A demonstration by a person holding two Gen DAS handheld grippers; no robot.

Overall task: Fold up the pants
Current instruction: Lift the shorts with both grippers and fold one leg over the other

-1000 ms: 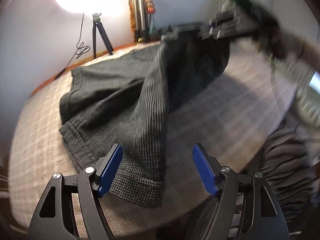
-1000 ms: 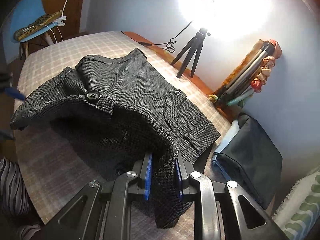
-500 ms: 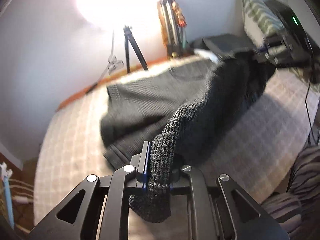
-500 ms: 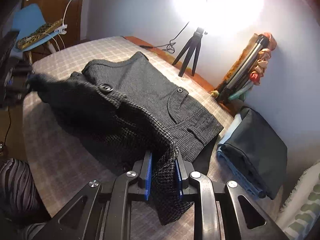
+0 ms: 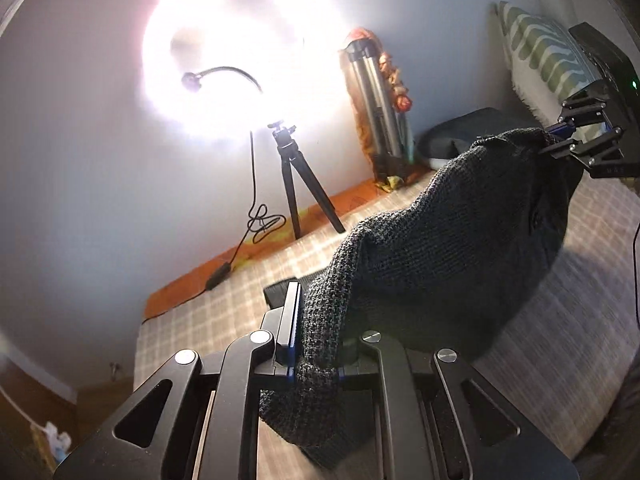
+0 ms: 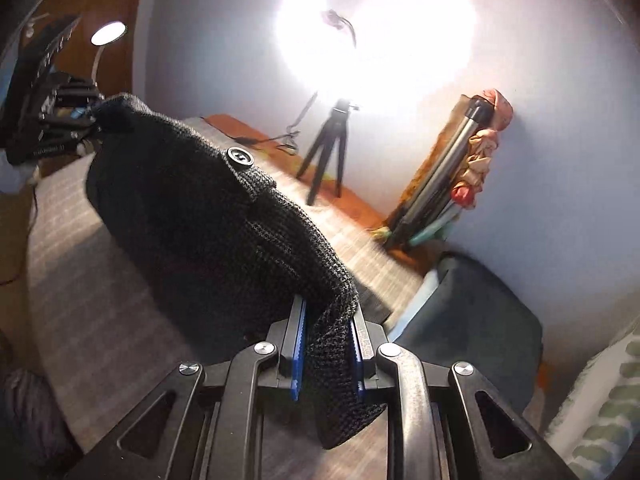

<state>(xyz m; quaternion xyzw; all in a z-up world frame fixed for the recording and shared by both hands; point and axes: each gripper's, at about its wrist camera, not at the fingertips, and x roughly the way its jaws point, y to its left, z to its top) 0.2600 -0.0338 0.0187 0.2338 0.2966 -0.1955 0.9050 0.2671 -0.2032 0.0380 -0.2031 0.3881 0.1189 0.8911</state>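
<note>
Pants (image 5: 452, 248) now lifted higher off the checked bedcover (image 5: 560, 320) than 0.5 s ago; both cameras tilted up toward the ring light (image 5: 240, 44); fabric hangs as a sagging span between the two grippers. A second ago the left jaws were wide apart, nothing in them. Left gripper (image 5: 316, 344): jaws nearly together, clamped on one end of the pants, a loose bit drooping below. Right gripper (image 6: 328, 356): jaws nearly together, pinching the waistband end; button (image 6: 239, 157) faces up on the raised cloth. Folded dark garment (image 6: 472, 320) lies beside, near the wall.
</note>
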